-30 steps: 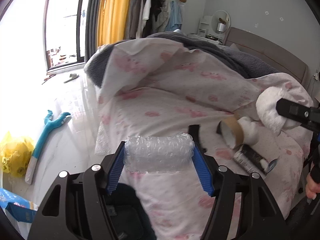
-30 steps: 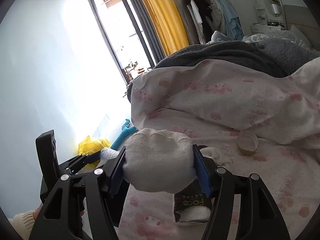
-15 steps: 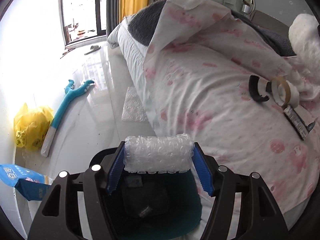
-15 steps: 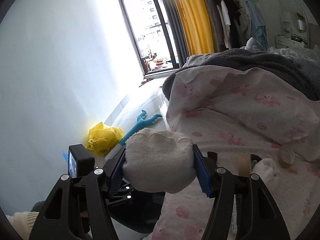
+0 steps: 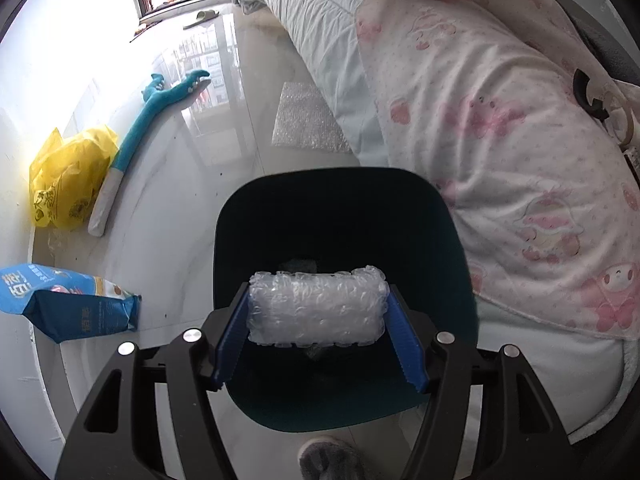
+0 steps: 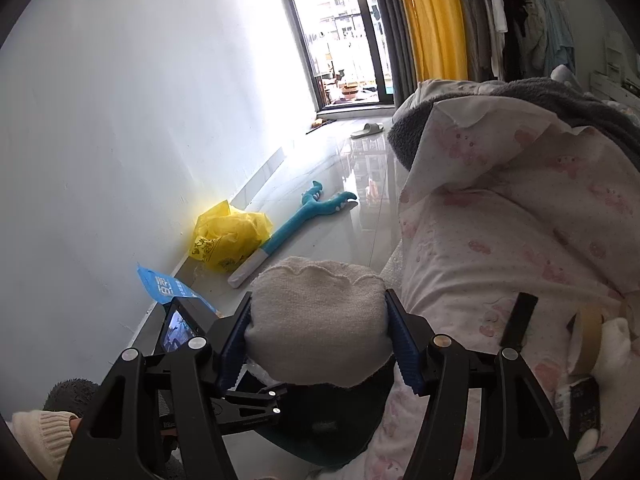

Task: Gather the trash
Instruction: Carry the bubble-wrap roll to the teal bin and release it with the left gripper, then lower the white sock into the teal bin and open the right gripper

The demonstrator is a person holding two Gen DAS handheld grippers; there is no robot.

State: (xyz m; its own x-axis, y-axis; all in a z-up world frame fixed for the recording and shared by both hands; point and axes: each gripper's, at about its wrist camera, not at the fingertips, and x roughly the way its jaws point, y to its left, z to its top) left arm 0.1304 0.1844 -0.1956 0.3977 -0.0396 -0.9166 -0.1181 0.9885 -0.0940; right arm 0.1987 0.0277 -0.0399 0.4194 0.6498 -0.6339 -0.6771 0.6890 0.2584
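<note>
My left gripper (image 5: 318,334) is shut on a roll of bubble wrap (image 5: 316,306) and points steeply down over the mouth of a dark teal trash bin (image 5: 344,200) standing on the floor beside the bed. Dark items lie inside the bin. My right gripper (image 6: 320,338) is shut on a crumpled white cloth wad (image 6: 318,320), held above the bed's edge. Below it, the left gripper's body (image 6: 240,404) and part of the bin (image 6: 328,436) show. On the pink-patterned duvet (image 6: 500,232) lie a tape roll (image 6: 588,332), a black piece (image 6: 520,318) and a dark tube (image 6: 584,412).
On the glossy floor lie a flat sheet of bubble wrap (image 5: 306,118), a teal dinosaur-shaped stick (image 5: 152,108), a yellow plastic bag (image 5: 68,176) and a blue packet (image 5: 60,304). A white wall (image 6: 140,120) runs along the left. A grey slipper (image 5: 324,458) is at the bin's near side.
My left gripper has swung off the bed and tipped downward, bringing the bubble wrap over the bin. My right gripper has moved left along the bed's edge with the cloth wad still held.
</note>
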